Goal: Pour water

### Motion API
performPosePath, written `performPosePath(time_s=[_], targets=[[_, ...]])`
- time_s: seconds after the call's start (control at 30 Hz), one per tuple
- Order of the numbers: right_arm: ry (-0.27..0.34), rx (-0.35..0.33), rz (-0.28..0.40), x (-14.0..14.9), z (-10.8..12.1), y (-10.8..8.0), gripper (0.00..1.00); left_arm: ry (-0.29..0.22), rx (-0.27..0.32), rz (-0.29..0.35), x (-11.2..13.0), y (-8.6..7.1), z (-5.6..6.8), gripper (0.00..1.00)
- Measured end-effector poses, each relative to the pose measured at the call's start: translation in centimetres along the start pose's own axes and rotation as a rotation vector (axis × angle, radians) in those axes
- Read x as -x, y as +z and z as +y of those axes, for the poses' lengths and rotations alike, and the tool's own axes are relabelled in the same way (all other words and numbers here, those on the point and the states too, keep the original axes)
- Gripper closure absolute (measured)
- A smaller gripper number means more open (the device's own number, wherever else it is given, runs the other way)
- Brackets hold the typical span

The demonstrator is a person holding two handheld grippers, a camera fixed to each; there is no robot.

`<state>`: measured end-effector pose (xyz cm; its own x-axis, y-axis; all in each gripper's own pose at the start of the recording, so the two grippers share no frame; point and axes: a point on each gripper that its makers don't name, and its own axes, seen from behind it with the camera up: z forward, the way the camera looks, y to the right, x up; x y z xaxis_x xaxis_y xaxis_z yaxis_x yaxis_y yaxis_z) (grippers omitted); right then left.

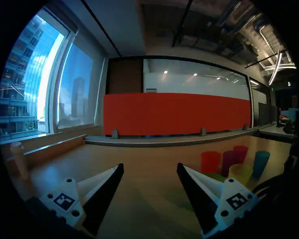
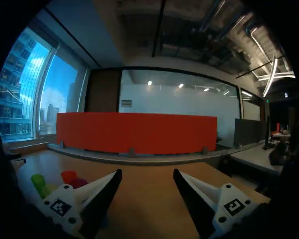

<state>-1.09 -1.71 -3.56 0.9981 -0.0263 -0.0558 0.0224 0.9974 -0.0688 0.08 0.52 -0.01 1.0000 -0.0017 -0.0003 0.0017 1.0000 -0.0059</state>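
Now | left gripper (image 1: pixel 149 164) spread | right gripper (image 2: pixel 147 170) spread | cups (image 1: pixel 210 161) | coded tags (image 1: pixel 64 201)

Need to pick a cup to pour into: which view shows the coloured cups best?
The left gripper view: the coloured cups stand at right, mostly unobstructed, colours distinct. In the right gripper view the cups sit low left, partly hidden by the right gripper.

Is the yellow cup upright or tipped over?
Upright. The yellow cup stands on the table with its open rim facing up. Whether it holds water cannot be told.
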Motion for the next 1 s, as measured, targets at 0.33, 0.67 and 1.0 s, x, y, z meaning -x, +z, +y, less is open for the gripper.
performPosePath(time_s=[0.33, 0.67, 1.0], targets=[[-0.033, -0.008, 0.002, 1.3, 0.0, 0.5, 0.0, 0.001, 0.0, 0.0, 0.0, -0.1, 0.0, 0.0], [-0.053, -0.018, 0.027, 1.9, -0.9, 1.6, 0.0, 0.001, 0.0, 0.0, 0.0, 0.0, 0.0, 0.0], [-0.03, -0.041, 0.034, 3.7, -1.9, 1.9, 0.0, 0.0, 0.0, 0.0, 0.0, -0.1, -0.1, 0.0]])
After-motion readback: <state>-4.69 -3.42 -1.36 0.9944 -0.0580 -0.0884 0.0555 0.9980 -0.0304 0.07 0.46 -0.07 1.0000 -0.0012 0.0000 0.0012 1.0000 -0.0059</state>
